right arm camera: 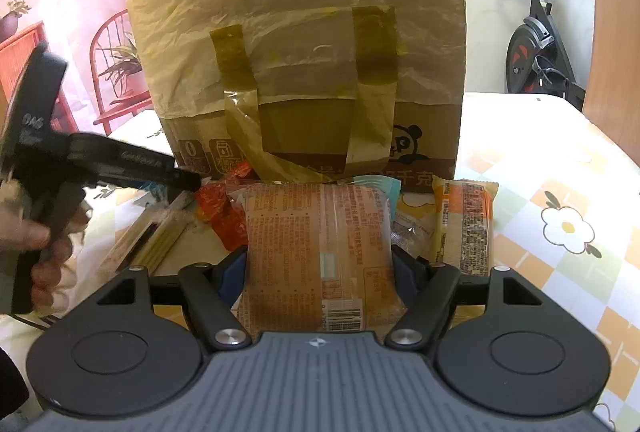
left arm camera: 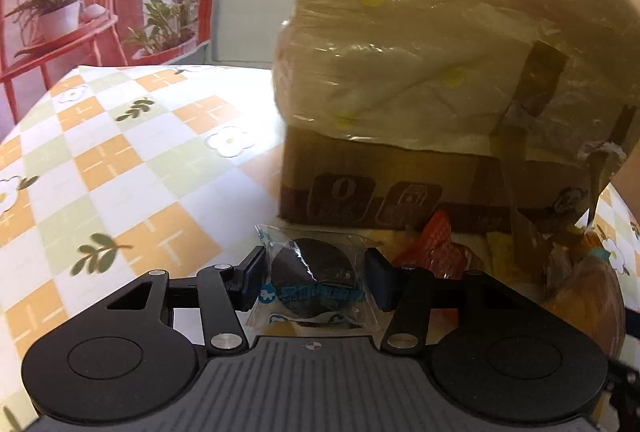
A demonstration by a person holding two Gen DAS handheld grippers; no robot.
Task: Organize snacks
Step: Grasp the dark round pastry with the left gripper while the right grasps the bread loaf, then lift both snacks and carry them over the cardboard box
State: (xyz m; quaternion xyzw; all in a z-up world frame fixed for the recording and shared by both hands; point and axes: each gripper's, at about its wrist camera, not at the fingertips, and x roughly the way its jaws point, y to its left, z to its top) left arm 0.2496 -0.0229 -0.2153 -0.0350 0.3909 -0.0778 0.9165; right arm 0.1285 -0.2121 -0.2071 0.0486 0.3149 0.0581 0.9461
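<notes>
Gripping squarely across the middle of each packet is what this step is calling for, judging by the two holds, since both wrappers are soft film that could be slipping or crushing if squeezed at a corner. The left gripper [left arm camera: 315, 278] is pinching a small clear packet [left arm camera: 314, 282] holding a dark round cookie, with blue print along its lower edge, its fingers pressing on either side of the disc. The right gripper [right arm camera: 320, 272] is clamping a puffy orange packet [right arm camera: 320, 256], back side up, showing dense text and a barcode near the bottom. Both packets are sitting low over the checked tablecloth [left arm camera: 120, 160], just in front of a cardboard box [right arm camera: 304, 56] draped in pale plastic and taped with brown strips. More snacks are lying against the box's base: a red wrapper [right arm camera: 224, 212], a yellow-orange bar [right arm camera: 466, 224] and a long stick pack [right arm camera: 160, 236]. Lifting each packet straight up should be keeping those neighbours undisturbed.
</notes>
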